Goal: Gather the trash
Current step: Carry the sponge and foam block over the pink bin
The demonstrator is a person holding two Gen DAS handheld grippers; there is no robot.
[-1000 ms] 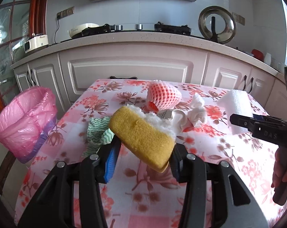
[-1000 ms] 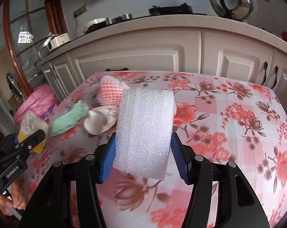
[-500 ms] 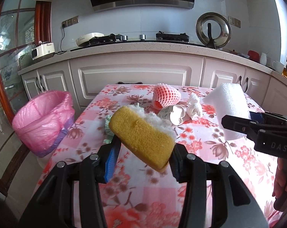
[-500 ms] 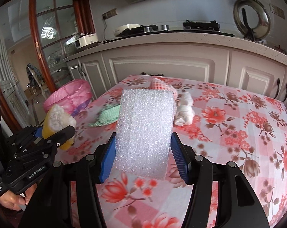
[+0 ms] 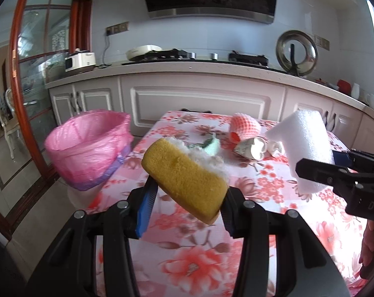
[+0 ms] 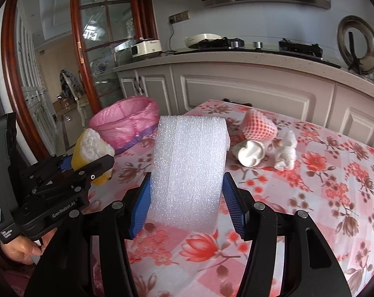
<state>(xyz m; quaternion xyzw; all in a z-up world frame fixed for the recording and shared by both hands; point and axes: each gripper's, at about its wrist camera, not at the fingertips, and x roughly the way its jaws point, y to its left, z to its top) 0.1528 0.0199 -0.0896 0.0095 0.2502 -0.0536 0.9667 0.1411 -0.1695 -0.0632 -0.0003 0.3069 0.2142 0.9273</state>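
My left gripper [image 5: 187, 198] is shut on a yellow sponge [image 5: 184, 180] with a white fluffy back, held above the near left part of the floral table [image 5: 273, 193]. My right gripper [image 6: 187, 198] is shut on a white foam sheet [image 6: 189, 170], also held up over the table. In the right wrist view the left gripper [image 6: 87, 165] and its sponge [image 6: 91, 148] show at the left. A bin lined with a pink bag [image 5: 87, 146] stands on the floor beside the table's left edge. The foam sheet [image 5: 308, 146] shows at the right of the left wrist view.
On the table's far part lie a pink foam fruit net [image 6: 258, 126], a crushed paper cup [image 6: 251, 153], crumpled white tissue [image 6: 286, 154] and a green cloth [image 5: 211, 146]. White kitchen cabinets [image 5: 199, 99] with a stove run behind. A person's hand [image 6: 21, 247] holds the left gripper.
Both grippers have drawn back and leftward from the table's middle with their loads. The pink-lined bin now looks larger and nearer in both views.
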